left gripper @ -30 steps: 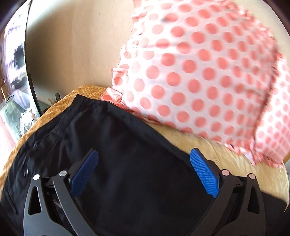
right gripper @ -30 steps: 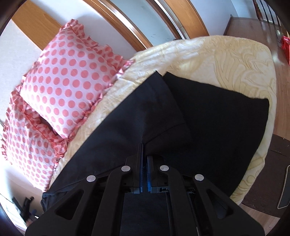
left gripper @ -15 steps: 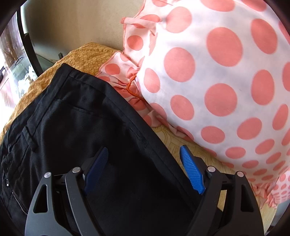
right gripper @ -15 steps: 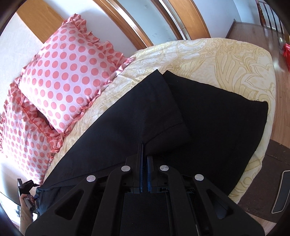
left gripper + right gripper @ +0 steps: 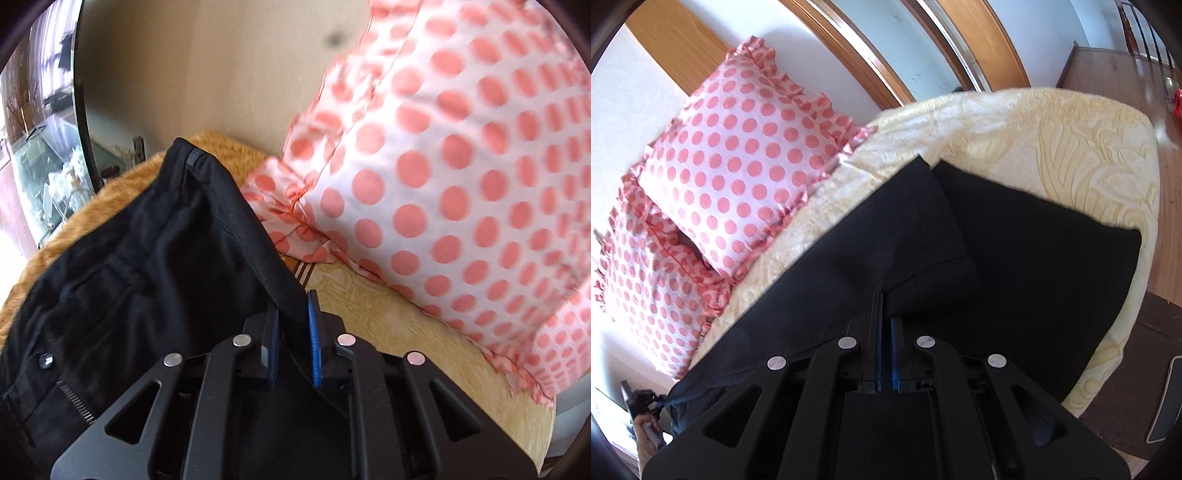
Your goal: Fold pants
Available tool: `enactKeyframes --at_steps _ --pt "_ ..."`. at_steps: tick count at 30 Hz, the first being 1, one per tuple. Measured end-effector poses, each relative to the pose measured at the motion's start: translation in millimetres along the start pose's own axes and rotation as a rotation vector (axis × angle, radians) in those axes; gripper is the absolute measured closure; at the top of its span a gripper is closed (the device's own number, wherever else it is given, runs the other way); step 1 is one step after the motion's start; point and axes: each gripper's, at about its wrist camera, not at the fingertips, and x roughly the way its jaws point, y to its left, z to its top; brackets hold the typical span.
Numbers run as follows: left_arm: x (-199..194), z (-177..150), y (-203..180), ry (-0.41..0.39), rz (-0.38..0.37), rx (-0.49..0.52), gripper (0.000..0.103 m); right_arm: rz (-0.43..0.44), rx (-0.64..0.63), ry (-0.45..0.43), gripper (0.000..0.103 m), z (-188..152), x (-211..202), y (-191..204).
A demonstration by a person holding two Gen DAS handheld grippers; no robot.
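Compared with the earlier left wrist views, where the blue pads stood wide apart over flat black cloth, the left gripper (image 5: 292,321) has just been closing, and its jaws now pinch a raised ridge of the black pants (image 5: 155,251) at the waistband edge; the cloth rises in a tented fold from the pads toward the waistband corner. A metal button (image 5: 45,360) and a length of zipper (image 5: 75,402) show on the pants at lower left of that view. Right wrist view, unchanged from the earlier frames: the right gripper (image 5: 885,317) is clenched on a fold of the pants (image 5: 1015,258), its pads pressed together with black cloth between them. The pants lie spread across the pale yellow patterned bedspread (image 5: 1052,140), one leg panel lapped over the other, the far hem near the bed's edge. Two pink polka-dot pillows (image 5: 738,147) with ruffled borders lean at the head of the bed, just beside the waistband end. At the lower left of the right wrist view, a person's hand (image 5: 646,435) holds the other gripper at the far end of the garment. Wooden floor (image 5: 1167,229) shows beyond the bed.
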Motion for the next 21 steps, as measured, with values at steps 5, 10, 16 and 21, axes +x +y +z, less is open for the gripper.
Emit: enactKeyframes --at_steps 5,10,16,21 --pt "-104.5 -35.5 29.3 -0.139 -0.097 0.020 0.090 0.029 0.000 -0.058 0.100 16.6 -18.5 1.0" --pt "-195.1 -104.2 64.1 -0.278 -0.101 0.056 0.090 0.024 0.023 -0.118 0.100 24.0 -43.7 -11.3" --pt "-199.8 -195.6 114.0 -0.223 -0.006 0.007 0.090 -0.027 0.073 -0.083 0.100 13.9 -45.2 -39.6" --pt "-182.2 -226.9 144.9 -0.147 -0.012 -0.091 0.083 -0.034 0.080 -0.068 0.100 10.1 -43.7 -46.7"
